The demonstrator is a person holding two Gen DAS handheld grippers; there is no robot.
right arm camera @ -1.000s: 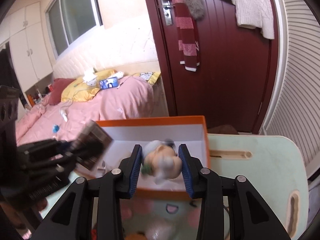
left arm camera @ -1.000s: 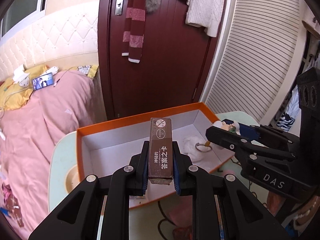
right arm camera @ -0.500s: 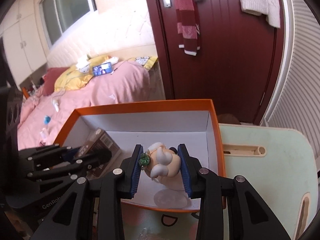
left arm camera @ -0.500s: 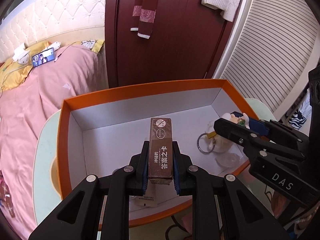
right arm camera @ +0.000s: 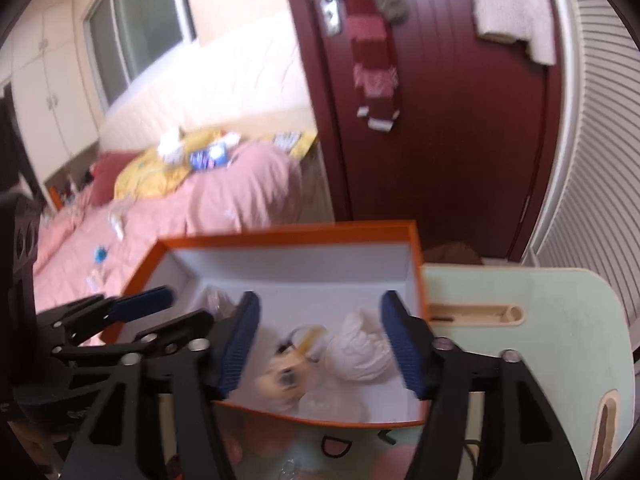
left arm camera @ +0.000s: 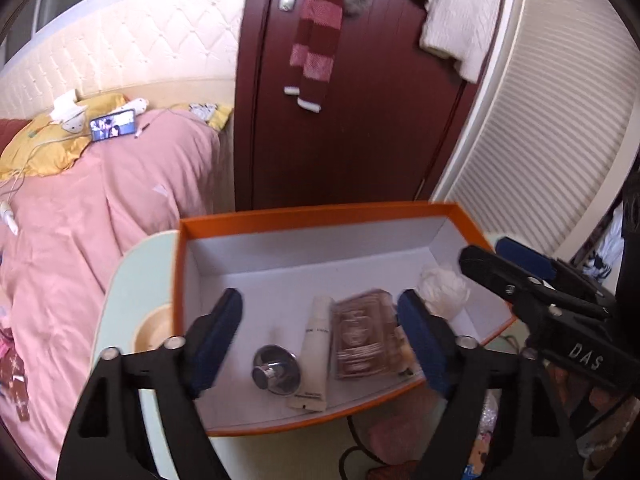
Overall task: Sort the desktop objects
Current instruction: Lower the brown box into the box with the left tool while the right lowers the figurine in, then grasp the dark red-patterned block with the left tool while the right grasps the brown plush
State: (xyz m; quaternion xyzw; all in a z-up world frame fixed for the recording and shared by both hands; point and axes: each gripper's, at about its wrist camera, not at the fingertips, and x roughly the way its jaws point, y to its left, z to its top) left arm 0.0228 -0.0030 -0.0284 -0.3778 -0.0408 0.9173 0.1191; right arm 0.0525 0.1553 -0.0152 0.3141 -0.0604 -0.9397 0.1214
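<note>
Now, reading from the left of the left wrist view, the left gripper (left arm camera: 320, 332) has its fingers wide apart and empty above the orange box (left arm camera: 320, 216). On the box floor between them lie a round metal knob (left arm camera: 275, 370), a white tube (left arm camera: 314, 360) and the brown card pack (left arm camera: 362, 336); tube and pack run lengthwise away from the camera, the pack just inside the right finger. A white crumpled wad (left arm camera: 444, 284) sits further right. In the right wrist view, the right gripper (right arm camera: 320, 344) is likewise spread open over the box's near right corner, with the small plush keychain (right arm camera: 286, 376) lying loose at lower centre between its fingers.
</note>
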